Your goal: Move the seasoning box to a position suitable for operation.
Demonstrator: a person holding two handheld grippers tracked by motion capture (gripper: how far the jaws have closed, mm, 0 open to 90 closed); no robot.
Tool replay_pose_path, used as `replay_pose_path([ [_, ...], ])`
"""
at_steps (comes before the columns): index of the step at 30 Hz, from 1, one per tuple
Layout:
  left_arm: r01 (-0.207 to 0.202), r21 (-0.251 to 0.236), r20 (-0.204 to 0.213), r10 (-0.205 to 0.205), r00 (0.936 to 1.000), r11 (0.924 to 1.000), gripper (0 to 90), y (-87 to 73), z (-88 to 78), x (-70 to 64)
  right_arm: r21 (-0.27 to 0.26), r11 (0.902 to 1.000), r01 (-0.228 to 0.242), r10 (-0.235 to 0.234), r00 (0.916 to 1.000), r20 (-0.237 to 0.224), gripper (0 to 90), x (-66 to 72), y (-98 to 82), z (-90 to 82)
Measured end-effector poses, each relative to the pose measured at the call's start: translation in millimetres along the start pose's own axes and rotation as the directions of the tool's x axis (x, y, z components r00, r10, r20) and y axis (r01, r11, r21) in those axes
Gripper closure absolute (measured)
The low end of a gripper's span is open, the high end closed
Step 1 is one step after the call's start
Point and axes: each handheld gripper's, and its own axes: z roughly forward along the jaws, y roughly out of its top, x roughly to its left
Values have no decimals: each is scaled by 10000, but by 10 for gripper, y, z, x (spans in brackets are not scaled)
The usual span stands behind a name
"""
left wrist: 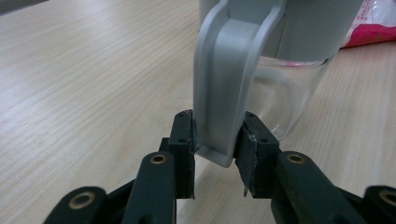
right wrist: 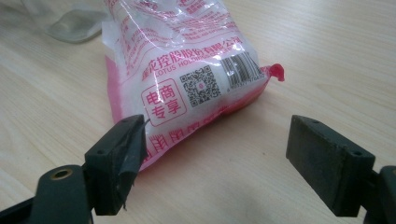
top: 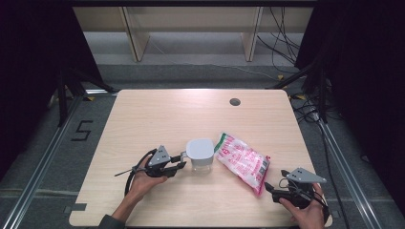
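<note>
A clear jug (top: 200, 155) with a pale grey lid stands near the middle of the wooden table (top: 157, 114). Its grey handle (left wrist: 224, 88) points toward my left gripper (top: 177, 162), which is shut on the handle's lower end (left wrist: 215, 144). The jug's clear wall (left wrist: 289, 93) looks empty. Right of the jug lies a pink and white plastic bag (top: 242, 161) with red print, a QR code and a barcode (right wrist: 187, 70). My right gripper (top: 270, 187) rests open at the bag's near end (right wrist: 212, 158), its left pad (right wrist: 122, 154) right against the bag's edge.
A round grey cable hole (top: 234, 101) sits near the table's far edge. Beyond the table are wooden shelf legs, floor cables (top: 286, 47) and black stands. The table's far half and left side are bare wood.
</note>
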Motion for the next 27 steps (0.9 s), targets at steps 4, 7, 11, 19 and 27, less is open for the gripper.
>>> replay_pose_path([
  [4,227,115,-59,-227,9997,9997,607,39,-85,2,-87,9989,451,-452,9989,-77,210,-41,4,7],
  [7,283,41,-206,-282,9994,9996,525,63,-148,-7,-174,9994,295,-297,9995,-95,210,-44,-4,4],
  [11,413,181,-272,-408,9988,9990,451,114,-299,-34,-232,9993,277,-278,9996,-62,210,-60,-11,-1],
  [19,732,-17,-229,-732,9971,9973,365,242,-436,-150,-358,9990,280,-284,9995,-133,210,-58,-4,-9],
  [27,822,-348,-99,-826,9965,9960,342,349,-496,-231,-357,9991,217,-219,9997,-52,211,-52,-4,-20],
])
